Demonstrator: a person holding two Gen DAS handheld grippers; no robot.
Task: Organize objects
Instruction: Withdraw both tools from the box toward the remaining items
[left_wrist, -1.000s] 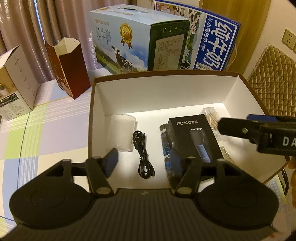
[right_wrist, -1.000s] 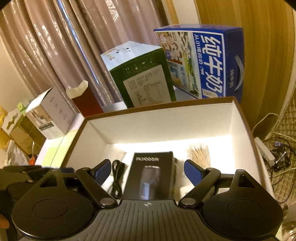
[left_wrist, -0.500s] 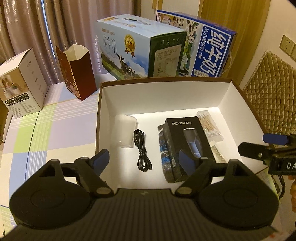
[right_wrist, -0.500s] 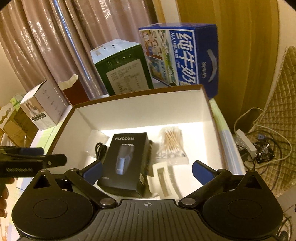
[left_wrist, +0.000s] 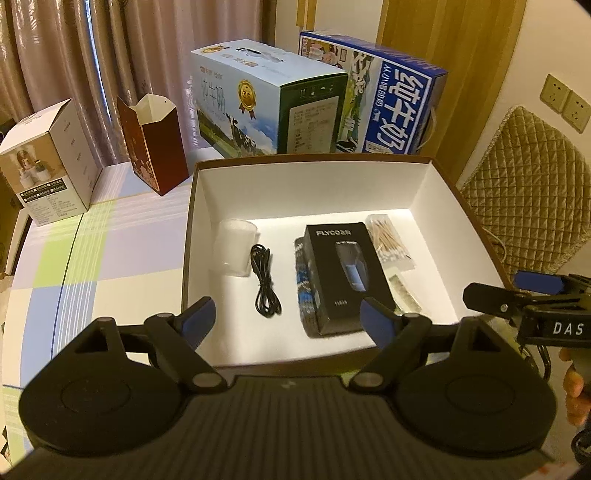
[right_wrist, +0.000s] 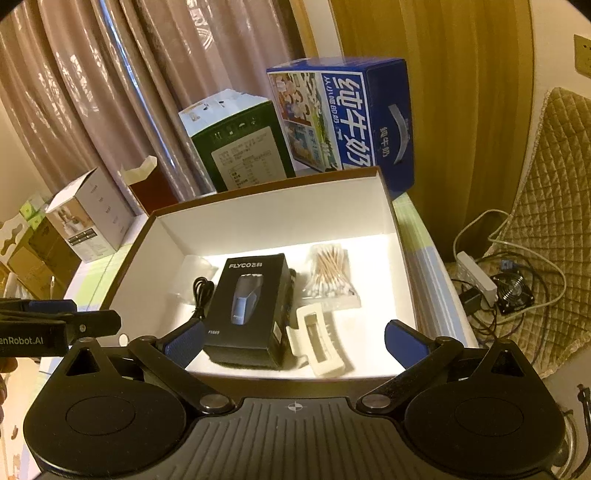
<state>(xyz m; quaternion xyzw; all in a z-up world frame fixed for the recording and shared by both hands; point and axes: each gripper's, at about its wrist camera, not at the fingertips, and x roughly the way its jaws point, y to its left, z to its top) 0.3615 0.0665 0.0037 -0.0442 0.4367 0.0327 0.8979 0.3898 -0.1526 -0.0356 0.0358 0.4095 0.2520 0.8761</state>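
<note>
One open brown box (left_wrist: 190, 236) at frame centre holding six things, both sets of tongs empty above its near edge.

Inside: one black carton (left_wrist: 341, 273) printed "FLYCO", one black cable (left_wrist: 264, 282), one clear cup (left_wrist: 234, 245), one bag of cotton swabs (right_wrist: 328, 273), one white hair clip (right_wrist: 317, 341), one blue patterned item (left_wrist: 304, 280) under the carton. The left gripper (left_wrist: 286, 314) is opening, nothing between its jaws; the right gripper (right_wrist: 295, 338) gapes wide, empty. Behind stand two milk cartons (left_wrist: 258, 110), the blue one (left_wrist: 391, 107) reading "纯牛奶".
</note>
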